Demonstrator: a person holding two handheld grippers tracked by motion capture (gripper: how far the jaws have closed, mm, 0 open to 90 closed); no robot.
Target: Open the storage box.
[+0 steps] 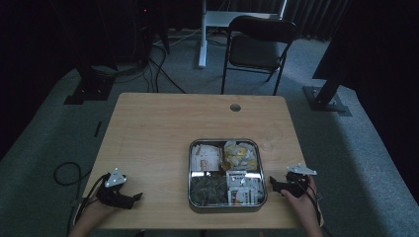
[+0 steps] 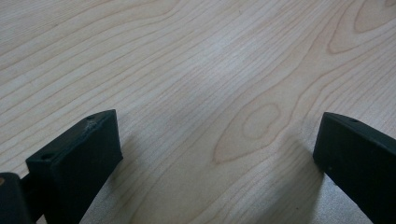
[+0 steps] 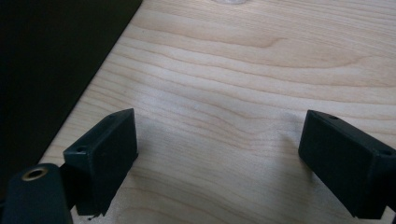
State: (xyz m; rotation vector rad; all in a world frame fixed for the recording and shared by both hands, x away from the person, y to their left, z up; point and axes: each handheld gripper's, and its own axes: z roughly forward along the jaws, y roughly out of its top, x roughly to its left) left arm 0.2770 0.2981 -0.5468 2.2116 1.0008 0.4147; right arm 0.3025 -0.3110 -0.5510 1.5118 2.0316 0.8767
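High cam looks down/fwd over whole table (image 1: 148, 128); both gripper cams close on its wood.

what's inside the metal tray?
The metal tray has four compartments filled with packets: white-orange ones back left, yellow ones back right, dark ones front left, white-red ones front right. Anything beneath them is covered.

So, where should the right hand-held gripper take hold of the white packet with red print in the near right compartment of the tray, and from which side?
Probably from above, at the packet's top edge. The white packet lies fairly flat in the metal tray, whose raised walls block a side approach. The right hand-held gripper, jaws open, rests just right of the tray, so lifting over the near right wall and coming down looks simplest.
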